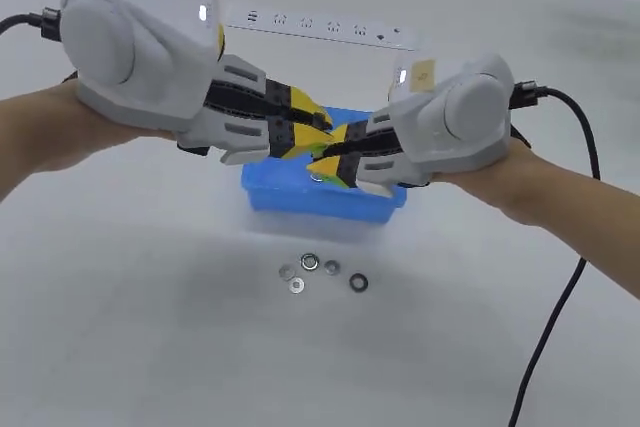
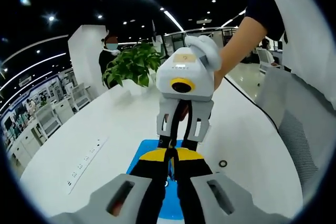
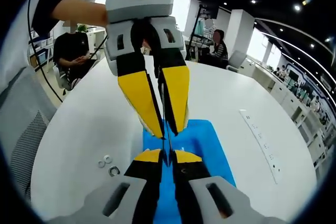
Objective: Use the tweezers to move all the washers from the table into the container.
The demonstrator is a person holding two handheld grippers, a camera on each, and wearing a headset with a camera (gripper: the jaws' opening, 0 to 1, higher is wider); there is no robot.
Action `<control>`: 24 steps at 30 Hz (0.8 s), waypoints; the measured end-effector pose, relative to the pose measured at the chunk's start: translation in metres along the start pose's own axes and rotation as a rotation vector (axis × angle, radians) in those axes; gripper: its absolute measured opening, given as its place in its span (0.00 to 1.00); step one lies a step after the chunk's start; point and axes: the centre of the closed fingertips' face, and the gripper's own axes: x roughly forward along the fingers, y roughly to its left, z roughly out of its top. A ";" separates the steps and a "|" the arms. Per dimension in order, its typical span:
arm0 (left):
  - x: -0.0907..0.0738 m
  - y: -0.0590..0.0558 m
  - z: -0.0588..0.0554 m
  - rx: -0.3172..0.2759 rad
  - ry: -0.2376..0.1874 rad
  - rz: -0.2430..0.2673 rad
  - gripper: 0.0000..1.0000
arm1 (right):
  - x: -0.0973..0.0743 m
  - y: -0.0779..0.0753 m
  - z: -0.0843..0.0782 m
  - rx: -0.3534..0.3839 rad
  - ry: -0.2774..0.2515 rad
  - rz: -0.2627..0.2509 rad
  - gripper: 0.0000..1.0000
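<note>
The left tool (image 3: 168,131) and the right tool (image 3: 167,154) pointed at each other, tip to tip, right over the blue container (image 1: 300,199). Both had their jaws pressed nearly together on a thin dark strip, most likely the tweezers (image 3: 164,111), so each seemed to be pinching it. The washers (image 1: 310,263) lay in a small bunch on the white counter (image 1: 150,327), lower than the tools and well apart from their tips, on the person's side of the container.

To do this step well, one tool should probably take a firm hold near the back end of the tweezers. It should leave the two thin legs free to squeeze and point them down. The other tool should let go only once that hold felt steady, or the tweezers might drop.
</note>
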 end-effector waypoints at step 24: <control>-0.001 -0.001 0.006 0.074 0.003 -0.005 0.05 | -0.005 0.000 0.007 -0.023 -0.011 -0.016 0.11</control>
